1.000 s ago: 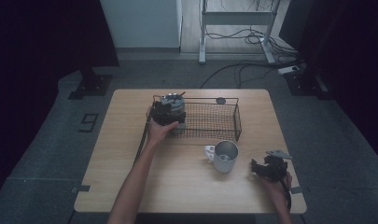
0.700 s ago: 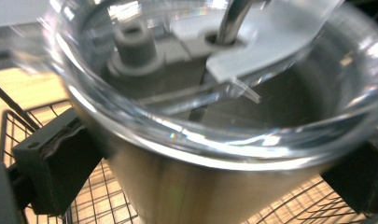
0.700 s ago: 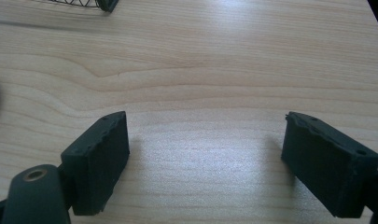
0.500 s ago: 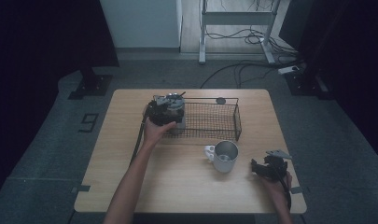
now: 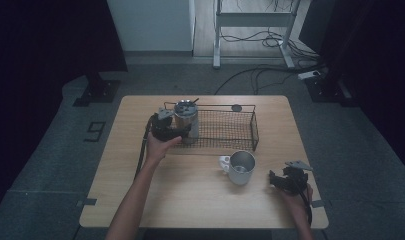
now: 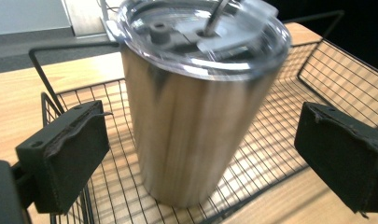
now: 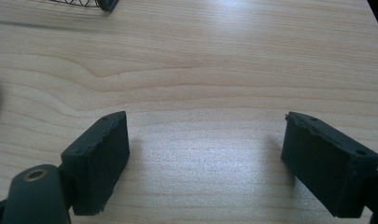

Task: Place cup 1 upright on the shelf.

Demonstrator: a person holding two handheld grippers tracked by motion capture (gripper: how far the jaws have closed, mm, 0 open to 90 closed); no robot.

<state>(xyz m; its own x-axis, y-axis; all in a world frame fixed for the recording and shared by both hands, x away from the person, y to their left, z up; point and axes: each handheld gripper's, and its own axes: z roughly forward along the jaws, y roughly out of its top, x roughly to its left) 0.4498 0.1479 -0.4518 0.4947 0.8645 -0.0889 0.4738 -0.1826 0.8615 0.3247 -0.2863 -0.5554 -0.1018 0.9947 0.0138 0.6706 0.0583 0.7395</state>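
Note:
A steel tumbler (image 5: pixel 185 119) (image 6: pixel 191 126) with a clear lid and a straw stands upright in the left end of a black wire basket (image 5: pixel 230 131) (image 6: pixel 317 70). My left gripper (image 5: pixel 166 127) (image 6: pixel 205 163) is open, its jaws wide on either side of the tumbler without touching it. A steel mug (image 5: pixel 240 167) with a white handle stands on the table in front of the basket. My right gripper (image 5: pixel 285 180) (image 7: pixel 210 158) rests open low over bare wood at the table's right front, nothing between its jaws.
The wooden table (image 5: pixel 200 200) has free room on its left side and along the front. A small round disc (image 5: pixel 236 107) lies by the basket's back rim. Cables and a metal stand (image 5: pixel 255 20) sit on the floor beyond.
My left gripper has drawn back slightly toward the person and to the left from the tumbler, which stays in the basket. The right gripper has not moved.

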